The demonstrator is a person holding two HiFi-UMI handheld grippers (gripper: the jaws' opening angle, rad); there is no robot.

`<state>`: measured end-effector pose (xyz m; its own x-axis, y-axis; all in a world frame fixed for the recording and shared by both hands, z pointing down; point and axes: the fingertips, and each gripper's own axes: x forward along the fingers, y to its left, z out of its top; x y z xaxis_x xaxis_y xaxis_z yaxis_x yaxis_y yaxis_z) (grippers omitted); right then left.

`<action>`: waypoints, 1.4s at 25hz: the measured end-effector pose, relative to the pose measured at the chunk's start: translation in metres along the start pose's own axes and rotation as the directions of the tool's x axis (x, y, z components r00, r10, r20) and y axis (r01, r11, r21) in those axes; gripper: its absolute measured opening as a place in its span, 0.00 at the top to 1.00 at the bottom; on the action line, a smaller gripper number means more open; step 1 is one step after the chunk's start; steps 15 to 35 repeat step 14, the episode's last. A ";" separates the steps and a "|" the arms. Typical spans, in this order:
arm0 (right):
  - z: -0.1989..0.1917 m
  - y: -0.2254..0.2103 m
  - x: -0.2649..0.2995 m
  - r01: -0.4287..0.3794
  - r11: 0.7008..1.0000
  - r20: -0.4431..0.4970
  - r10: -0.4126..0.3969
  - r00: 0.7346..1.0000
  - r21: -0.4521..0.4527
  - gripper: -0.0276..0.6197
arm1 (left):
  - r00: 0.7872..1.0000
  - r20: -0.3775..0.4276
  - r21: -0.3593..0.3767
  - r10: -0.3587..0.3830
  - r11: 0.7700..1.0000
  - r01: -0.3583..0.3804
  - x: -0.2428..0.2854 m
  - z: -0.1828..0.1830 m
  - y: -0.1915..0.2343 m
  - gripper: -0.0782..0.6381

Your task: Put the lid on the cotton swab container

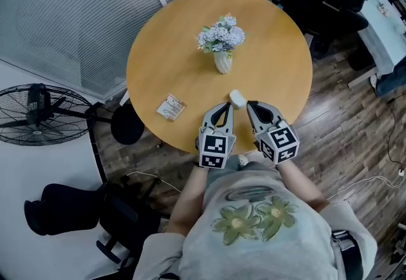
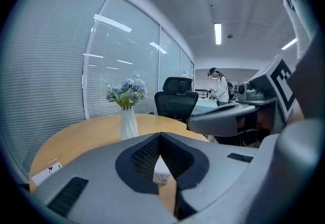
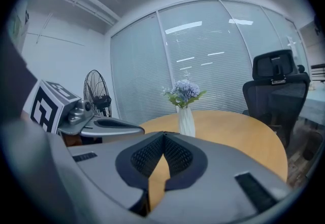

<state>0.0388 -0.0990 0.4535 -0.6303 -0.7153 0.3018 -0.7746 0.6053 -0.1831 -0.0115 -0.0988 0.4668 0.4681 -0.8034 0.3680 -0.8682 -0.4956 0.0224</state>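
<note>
Apparently capped already, the cotton swab container (image 1: 237,99) stands near the table (image 1: 273,50) edge between the left gripper (image 1: 228,106) and right gripper (image 1: 250,105), both closed on nothing, which need only withdraw cleanly.

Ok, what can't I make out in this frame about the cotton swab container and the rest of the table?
Cotton swab container: in the head view it is too small to tell whether it is closed or open.
Same container, left gripper view: only a sliver shows behind the left gripper, whose jaws are shut.
Right gripper view: the right gripper, also shut, hides it entirely.
Packet: the print is too small to read.
</note>
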 end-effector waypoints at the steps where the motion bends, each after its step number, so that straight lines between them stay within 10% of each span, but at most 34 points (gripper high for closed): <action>1: 0.000 0.000 -0.001 0.000 1.000 0.000 0.000 1.000 0.000 0.96 | 1.000 0.001 -0.001 0.002 1.000 -0.002 0.000 0.000 0.000 0.90; 35: -0.004 -0.004 -0.007 -0.004 1.000 -0.009 0.005 1.000 0.005 0.96 | 1.000 -0.004 0.007 -0.001 1.000 0.001 0.000 0.001 -0.008 0.90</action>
